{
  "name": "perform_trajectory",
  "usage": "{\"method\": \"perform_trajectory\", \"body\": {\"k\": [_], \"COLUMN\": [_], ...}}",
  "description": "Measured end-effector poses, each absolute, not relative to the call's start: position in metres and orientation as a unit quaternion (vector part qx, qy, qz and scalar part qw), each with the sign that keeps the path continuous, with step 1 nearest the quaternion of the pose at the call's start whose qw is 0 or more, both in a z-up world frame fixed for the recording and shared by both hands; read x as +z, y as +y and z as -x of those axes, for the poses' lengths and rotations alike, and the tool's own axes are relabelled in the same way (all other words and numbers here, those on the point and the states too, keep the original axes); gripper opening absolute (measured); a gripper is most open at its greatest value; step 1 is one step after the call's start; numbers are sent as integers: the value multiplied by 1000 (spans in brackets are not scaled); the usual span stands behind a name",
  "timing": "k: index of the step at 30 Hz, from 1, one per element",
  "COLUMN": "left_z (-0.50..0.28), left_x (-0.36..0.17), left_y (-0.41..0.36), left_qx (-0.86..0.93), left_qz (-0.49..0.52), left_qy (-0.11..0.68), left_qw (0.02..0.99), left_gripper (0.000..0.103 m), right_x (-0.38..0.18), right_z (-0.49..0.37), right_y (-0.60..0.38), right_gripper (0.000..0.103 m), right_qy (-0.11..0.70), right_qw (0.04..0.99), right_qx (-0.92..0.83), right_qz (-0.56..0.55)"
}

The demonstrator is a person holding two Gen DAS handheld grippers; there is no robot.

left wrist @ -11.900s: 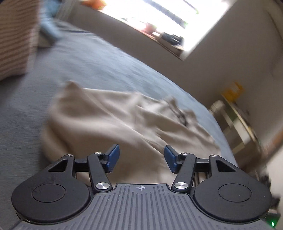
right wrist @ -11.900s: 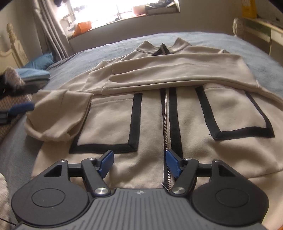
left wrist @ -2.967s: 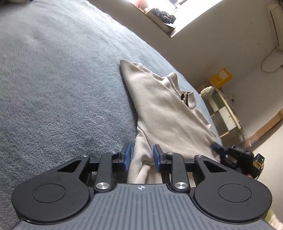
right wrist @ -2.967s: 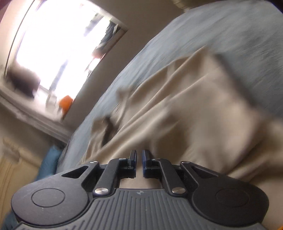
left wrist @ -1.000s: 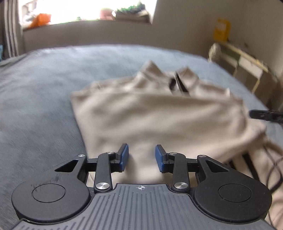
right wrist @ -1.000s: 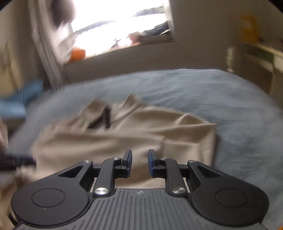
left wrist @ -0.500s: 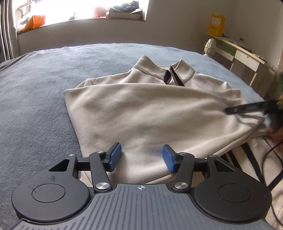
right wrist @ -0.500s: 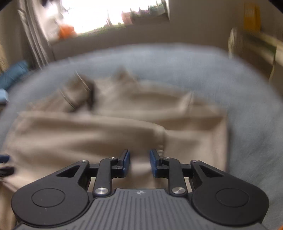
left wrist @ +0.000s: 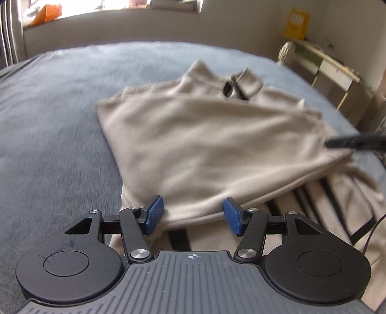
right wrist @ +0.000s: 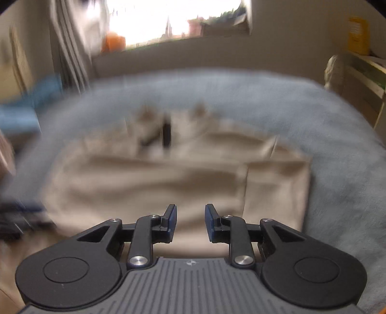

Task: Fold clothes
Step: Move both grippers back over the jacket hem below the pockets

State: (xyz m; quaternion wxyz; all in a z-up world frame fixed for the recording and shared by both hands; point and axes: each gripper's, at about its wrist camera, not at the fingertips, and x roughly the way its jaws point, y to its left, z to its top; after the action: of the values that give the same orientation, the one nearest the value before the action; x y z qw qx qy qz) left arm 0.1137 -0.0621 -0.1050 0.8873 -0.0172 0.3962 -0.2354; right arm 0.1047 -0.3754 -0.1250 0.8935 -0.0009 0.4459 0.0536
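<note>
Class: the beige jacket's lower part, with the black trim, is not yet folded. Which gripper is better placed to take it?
Probably the left gripper: its open fingers sit right at the jacket's black trim. The right gripper shows only folded fabric.

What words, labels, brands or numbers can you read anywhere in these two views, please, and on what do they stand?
No text can be read in either view.
Yellow box on the shelf: dark print on its face, too blurred to read.
Left gripper body: only a small crosshair mark, no letters.
Right gripper body: the same mark, no letters.
Beige jacket: no label in view.
</note>
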Motion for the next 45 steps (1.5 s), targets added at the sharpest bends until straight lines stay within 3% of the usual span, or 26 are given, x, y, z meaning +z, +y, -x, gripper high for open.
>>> {"method": "perform_trajectory", "body": {"k": [4, 11, 14, 20, 28, 31, 34, 39, 45], "left_z": [-104, -82, -56, -5, 41, 49, 55, 64, 68], "left_x": [-97, -83, -76, -91, -133, -135, -139, -135, -124], "left_y": [-49, -26, -14, -26, -51, -59, -63, -61, -72], "left_qx": [-231, -229, -243, -289, -287, -287, -283, -282, -309], "left_qz": [24, 38, 51, 61, -35, -54, -61, -37, 4], "left_qy": [400, 408, 419, 452, 447, 438, 432, 431, 411], "left_qw": [887, 883, 873, 842, 847, 850, 854, 857, 858], "left_gripper": [56, 56, 56, 56, 56, 71, 76, 75, 76], "right_x": [-131, -30, -9, -54, -129, -139, -140, -130, -90], "right_z": [-95, 25, 79, 121, 133, 141, 141, 141, 158], "right_y": [-360, -386, -391, -352, -312, -300, -296, -311, -316], "right_gripper": [27, 27, 28, 28, 29, 31, 32, 32, 32], "right_qy": [426, 349, 351, 417, 433, 415, 415, 418, 342], "right_qw": [904, 933, 925, 895, 895, 903, 903, 896, 926], "right_qx": [20, 23, 49, 37, -68, -91, -96, -96, -126], "right_qz": [19, -87, -139, -154, -86, -64, -52, -118, -97]}}
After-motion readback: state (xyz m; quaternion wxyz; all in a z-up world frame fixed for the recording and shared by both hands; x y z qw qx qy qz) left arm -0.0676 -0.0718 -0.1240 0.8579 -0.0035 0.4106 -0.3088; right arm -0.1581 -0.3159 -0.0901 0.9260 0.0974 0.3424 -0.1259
